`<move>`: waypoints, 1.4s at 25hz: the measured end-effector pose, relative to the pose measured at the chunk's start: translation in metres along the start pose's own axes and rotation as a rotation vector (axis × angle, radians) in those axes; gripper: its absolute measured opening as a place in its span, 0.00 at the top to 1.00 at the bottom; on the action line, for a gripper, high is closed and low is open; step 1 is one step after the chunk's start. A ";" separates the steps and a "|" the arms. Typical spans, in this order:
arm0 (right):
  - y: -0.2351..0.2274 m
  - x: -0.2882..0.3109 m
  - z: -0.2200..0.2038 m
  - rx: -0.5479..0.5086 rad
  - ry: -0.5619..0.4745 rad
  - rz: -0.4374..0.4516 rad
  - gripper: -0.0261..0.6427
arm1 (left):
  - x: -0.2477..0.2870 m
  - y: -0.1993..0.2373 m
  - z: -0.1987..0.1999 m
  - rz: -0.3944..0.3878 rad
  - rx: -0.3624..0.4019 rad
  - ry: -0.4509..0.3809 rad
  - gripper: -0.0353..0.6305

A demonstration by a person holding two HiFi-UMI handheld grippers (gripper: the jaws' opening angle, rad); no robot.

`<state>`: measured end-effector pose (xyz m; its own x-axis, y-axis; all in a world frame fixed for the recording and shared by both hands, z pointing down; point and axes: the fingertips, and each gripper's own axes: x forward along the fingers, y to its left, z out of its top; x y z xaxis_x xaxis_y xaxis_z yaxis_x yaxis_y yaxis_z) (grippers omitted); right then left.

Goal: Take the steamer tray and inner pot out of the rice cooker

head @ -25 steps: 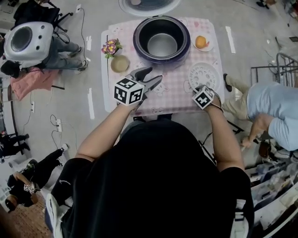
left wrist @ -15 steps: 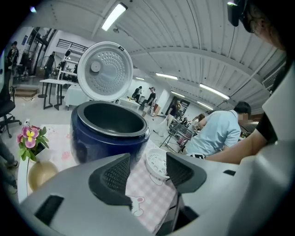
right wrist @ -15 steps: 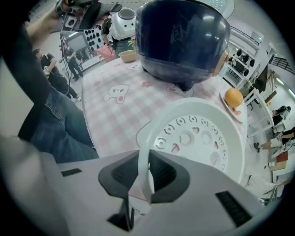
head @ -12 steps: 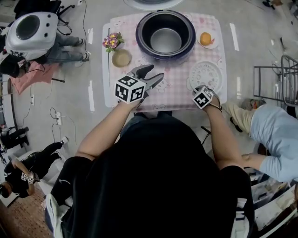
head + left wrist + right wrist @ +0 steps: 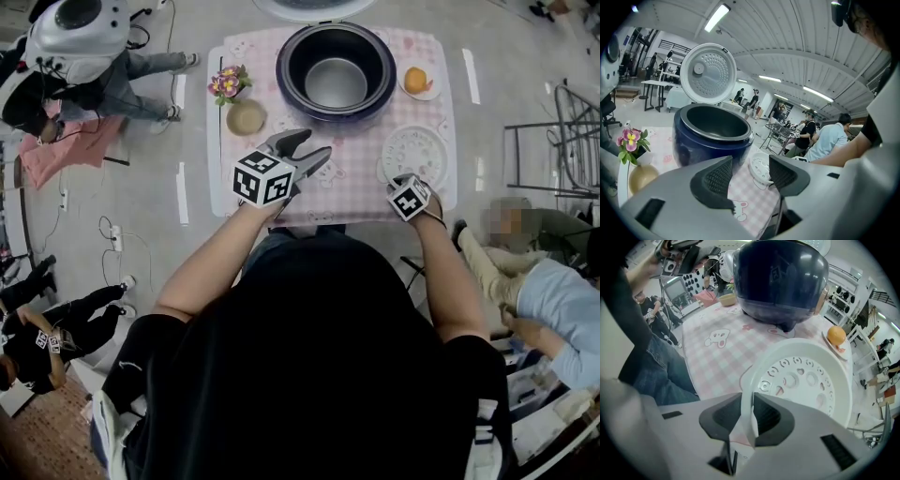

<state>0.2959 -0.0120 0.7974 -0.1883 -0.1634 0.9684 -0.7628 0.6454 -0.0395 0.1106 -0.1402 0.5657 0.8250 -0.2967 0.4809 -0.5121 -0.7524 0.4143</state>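
Note:
The dark blue rice cooker (image 5: 284, 75) stands open at the table's far side with the metal inner pot (image 5: 336, 82) inside it. The white perforated steamer tray (image 5: 412, 150) lies flat on the checked cloth to the cooker's near right. My right gripper (image 5: 401, 180) points down at the tray's near rim. In the right gripper view that rim (image 5: 749, 394) stands between the jaws of my right gripper (image 5: 747, 416), which are opening. My left gripper (image 5: 305, 147) hovers open and empty in front of the cooker (image 5: 712, 140), its jaws (image 5: 750, 173) framing the tray (image 5: 759, 166).
A small flower pot (image 5: 225, 86) and a tan bowl (image 5: 244, 118) sit at the table's left. An orange on a saucer (image 5: 412, 80) is at the far right. The cooker's lid (image 5: 708, 72) stands raised behind it. People sit or crouch on the floor on both sides.
Both grippers have stayed about where they were, and the tray still lies at the same spot. The person in blue at the right has moved lower in the view.

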 end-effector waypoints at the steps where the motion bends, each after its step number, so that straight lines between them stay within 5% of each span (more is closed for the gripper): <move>1: 0.000 -0.001 0.001 0.006 -0.008 0.004 0.84 | -0.001 0.001 0.000 0.002 0.001 -0.002 0.55; 7: -0.011 -0.026 0.023 0.067 -0.094 0.001 0.79 | -0.008 0.006 0.009 0.003 0.001 -0.020 0.55; 15: -0.043 -0.101 0.094 0.173 -0.342 -0.005 0.77 | -0.019 0.016 0.030 0.014 0.020 -0.061 0.55; 24: -0.066 -0.214 0.184 0.170 -0.634 -0.079 0.74 | -0.035 0.033 0.065 0.043 0.038 -0.113 0.55; 35: -0.082 -0.267 0.220 0.143 -0.758 -0.160 0.74 | -0.032 0.042 0.088 0.048 0.052 -0.129 0.55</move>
<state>0.2726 -0.1852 0.4881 -0.4003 -0.7438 0.5352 -0.8790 0.4768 0.0053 0.0839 -0.2140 0.4994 0.8257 -0.4036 0.3940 -0.5411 -0.7643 0.3509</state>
